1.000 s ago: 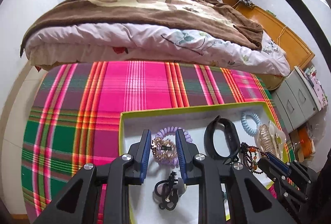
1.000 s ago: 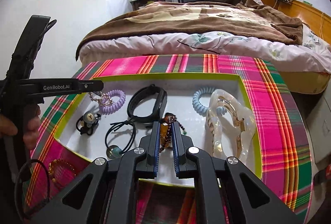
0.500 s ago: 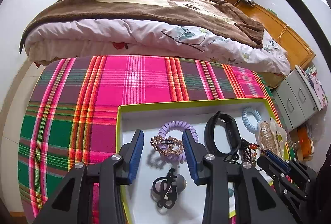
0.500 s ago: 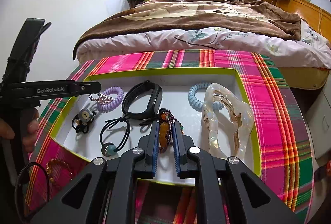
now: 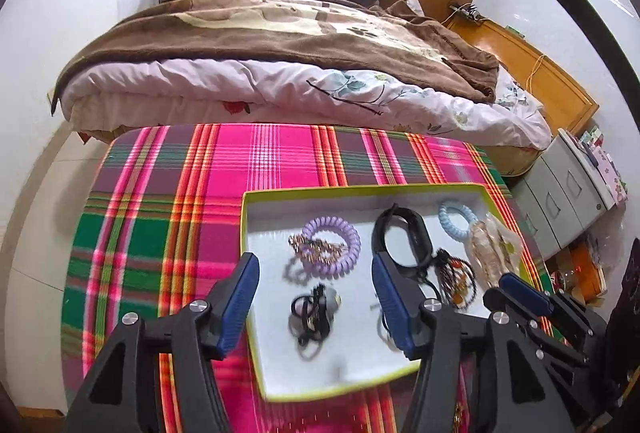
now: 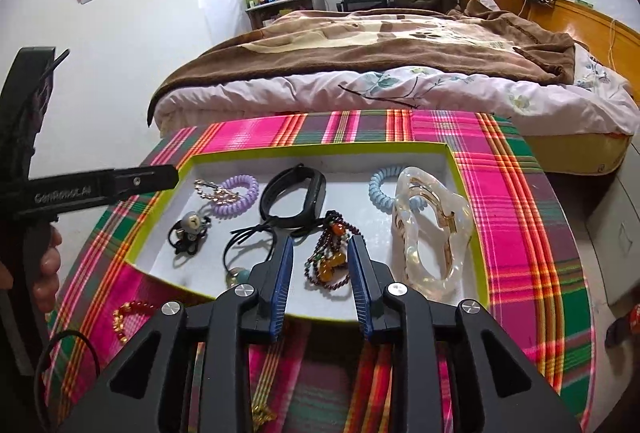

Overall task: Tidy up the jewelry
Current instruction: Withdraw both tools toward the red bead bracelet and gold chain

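A white tray with a lime rim (image 6: 320, 149) (image 5: 360, 189) sits on the plaid cloth. In it lie a purple coil tie (image 6: 238, 197) (image 5: 334, 245) with a gold chain bracelet (image 6: 214, 193) (image 5: 316, 247), a black wristband (image 6: 296, 193) (image 5: 404, 237), a blue coil tie (image 6: 382, 189) (image 5: 456, 219), a clear hair claw (image 6: 432, 233) (image 5: 492, 245), a dark bead bracelet with amber beads (image 6: 332, 257) (image 5: 456, 281), a black charm tie (image 6: 190, 229) (image 5: 314, 313) and a black cord tie (image 6: 248, 245). My left gripper (image 5: 316, 285) is open and empty above the tray. My right gripper (image 6: 320, 265) is open around the bead bracelet.
A red and gold bead bracelet (image 6: 128, 313) and a black elastic loop (image 6: 64, 365) lie on the plaid cloth (image 6: 520, 233) left of the tray's front. A bed (image 6: 380, 65) stands behind the table. Grey drawers (image 5: 560, 193) stand to the right.
My left gripper let go of the gold chain bracelet, opened wide and drew back. My right gripper opened and released the bead bracelet, which now lies in the tray.
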### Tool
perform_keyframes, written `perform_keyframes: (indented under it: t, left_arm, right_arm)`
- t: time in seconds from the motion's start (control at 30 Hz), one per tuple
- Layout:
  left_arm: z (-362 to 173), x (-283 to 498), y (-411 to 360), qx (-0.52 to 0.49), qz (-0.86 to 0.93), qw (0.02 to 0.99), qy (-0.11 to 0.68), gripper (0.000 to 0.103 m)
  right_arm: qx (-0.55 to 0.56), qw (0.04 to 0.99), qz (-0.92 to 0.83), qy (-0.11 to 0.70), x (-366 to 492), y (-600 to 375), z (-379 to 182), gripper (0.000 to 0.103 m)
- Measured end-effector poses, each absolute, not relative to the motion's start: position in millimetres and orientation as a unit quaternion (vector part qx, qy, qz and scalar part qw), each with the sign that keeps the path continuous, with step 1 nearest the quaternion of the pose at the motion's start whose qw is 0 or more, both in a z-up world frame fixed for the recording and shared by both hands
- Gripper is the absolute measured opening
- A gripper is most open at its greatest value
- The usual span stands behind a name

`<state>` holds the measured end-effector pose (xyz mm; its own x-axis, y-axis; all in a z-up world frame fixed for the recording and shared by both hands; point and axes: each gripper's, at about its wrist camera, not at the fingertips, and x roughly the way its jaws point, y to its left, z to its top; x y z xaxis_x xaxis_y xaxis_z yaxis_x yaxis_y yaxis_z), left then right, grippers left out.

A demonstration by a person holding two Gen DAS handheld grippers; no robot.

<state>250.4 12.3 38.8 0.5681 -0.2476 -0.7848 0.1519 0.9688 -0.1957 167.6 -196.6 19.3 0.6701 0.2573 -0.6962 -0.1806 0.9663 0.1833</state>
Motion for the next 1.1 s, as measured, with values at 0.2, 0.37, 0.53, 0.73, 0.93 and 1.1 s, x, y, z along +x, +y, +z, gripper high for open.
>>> perform_keyframes:
  t: [0.2, 0.37, 0.53, 0.73, 0.93, 1.1]
  left_arm:
    - [50.4, 217.2, 15.4, -0.040, -0.101, 0.894, 0.434, 0.059]
    - [57.5, 186.0, 16.4, -0.017, -0.078, 0.905, 0.418, 0.059]
    - [57.3, 159.7, 18.1, -0.024, -0.086, 0.905, 0.416, 0.060]
    - [56.7, 137.2, 21.2, -0.031, -0.093, 0.904, 0.416, 0.061]
    - [52.6, 113.9, 33.9, -0.044, -0.087, 0.906, 0.411, 0.065]
    - [41.7, 100.7, 53.4, -0.070, -0.075, 0.904, 0.414, 0.070]
  right_arm:
    - [0.048, 0.917, 0.123, 0.377, 147.0, -193.8, 29.0, 0.029]
    - [0.051, 0.917, 0.124, 0.375, 133.2, -193.2, 31.5, 0.029]
    - [0.047, 0.918, 0.123, 0.375, 118.9, -191.7, 30.5, 0.029]
    - [0.045, 0.917, 0.124, 0.376, 104.6, -190.8, 27.9, 0.029]
    - [0.046, 0.912, 0.125, 0.387, 86.4, -191.8, 17.2, 0.030]
    - [0.054, 0.904, 0.119, 0.406, 75.4, -196.1, 2.6, 0.045]
